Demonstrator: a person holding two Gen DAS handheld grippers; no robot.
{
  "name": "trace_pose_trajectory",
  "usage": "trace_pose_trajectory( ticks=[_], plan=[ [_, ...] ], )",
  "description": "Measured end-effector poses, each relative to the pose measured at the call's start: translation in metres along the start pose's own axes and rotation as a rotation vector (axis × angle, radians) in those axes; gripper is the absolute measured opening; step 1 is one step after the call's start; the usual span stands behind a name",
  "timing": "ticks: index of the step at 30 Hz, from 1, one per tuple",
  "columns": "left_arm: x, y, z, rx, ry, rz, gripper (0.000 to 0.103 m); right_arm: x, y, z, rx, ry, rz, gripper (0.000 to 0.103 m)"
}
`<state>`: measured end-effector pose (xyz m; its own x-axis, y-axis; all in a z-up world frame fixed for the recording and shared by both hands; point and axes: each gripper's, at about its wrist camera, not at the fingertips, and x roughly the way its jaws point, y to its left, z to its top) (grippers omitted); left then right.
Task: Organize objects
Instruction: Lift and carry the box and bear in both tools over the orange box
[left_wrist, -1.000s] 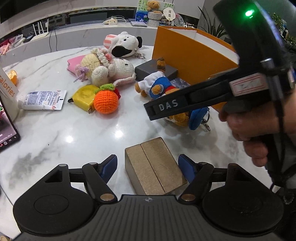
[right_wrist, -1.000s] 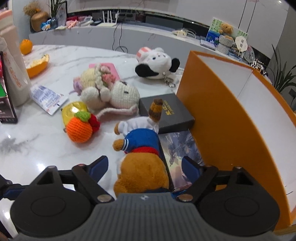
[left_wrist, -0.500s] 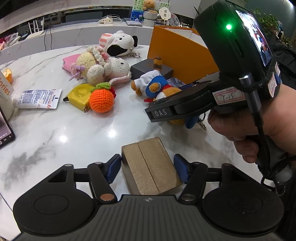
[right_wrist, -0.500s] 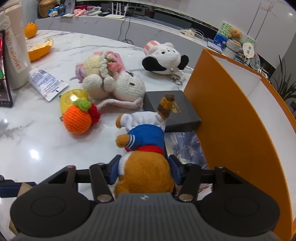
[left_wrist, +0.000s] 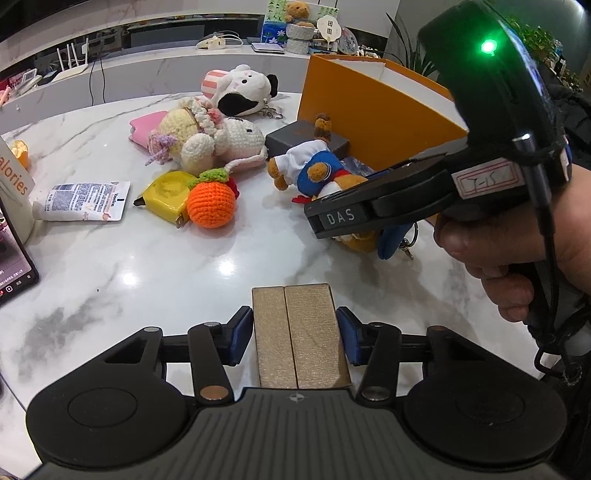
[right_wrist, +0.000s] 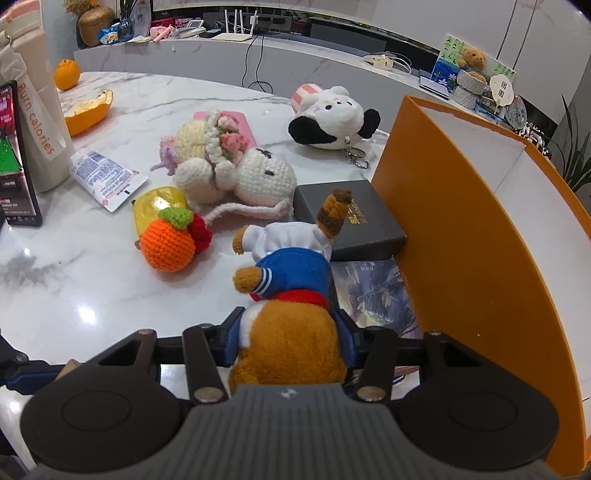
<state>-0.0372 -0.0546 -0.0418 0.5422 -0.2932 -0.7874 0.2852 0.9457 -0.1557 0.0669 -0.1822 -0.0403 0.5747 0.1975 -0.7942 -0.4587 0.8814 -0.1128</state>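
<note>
Left gripper (left_wrist: 294, 334): I am closing its jaws on the gold box (left_wrist: 300, 334); the blue pads sit against both its sides, at the table's (left_wrist: 147, 266) near edge.
Right gripper (right_wrist: 291, 334): I have it clamped on the plush bear (right_wrist: 291, 291), which lies beside the orange bin (right_wrist: 461, 240).
Dark box (right_wrist: 354, 221): just beyond the bear, against the bin's wall.

Gold box (left_wrist: 299, 336); brown bear (right_wrist: 291, 306) in blue and white; orange bin (right_wrist: 465, 258); white grey-veined desk (right_wrist: 74, 295).
</note>
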Motion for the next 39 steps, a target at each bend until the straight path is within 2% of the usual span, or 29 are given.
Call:
trace_pose_trajectory(
  ticks=[7,15,20,26,32,39],
  plan=[
    [-0.015,0.010,0.008,-0.021,-0.025,0.008,0.056,-0.024,-0.006,0.011,0.052,-0.057,0.052,0.053],
    [-0.032,0.021,0.031,-0.011,-0.059,0.096,0.056,-0.059,-0.029,0.027,0.141,-0.164,0.087,0.053],
    [-0.042,0.017,0.044,-0.034,-0.076,0.102,0.056,-0.078,-0.049,0.029,0.193,-0.219,0.105,0.053],
    [-0.049,-0.003,0.067,-0.020,-0.091,0.096,0.056,-0.103,-0.077,0.035,0.247,-0.304,0.102,0.053],
    [-0.057,-0.036,0.109,0.021,-0.156,0.074,0.056,-0.122,-0.117,0.038,0.296,-0.378,0.103,0.053],
    [-0.055,-0.080,0.159,0.070,-0.219,0.040,0.056,-0.125,-0.162,0.032,0.364,-0.407,0.031,0.053]
  ],
)
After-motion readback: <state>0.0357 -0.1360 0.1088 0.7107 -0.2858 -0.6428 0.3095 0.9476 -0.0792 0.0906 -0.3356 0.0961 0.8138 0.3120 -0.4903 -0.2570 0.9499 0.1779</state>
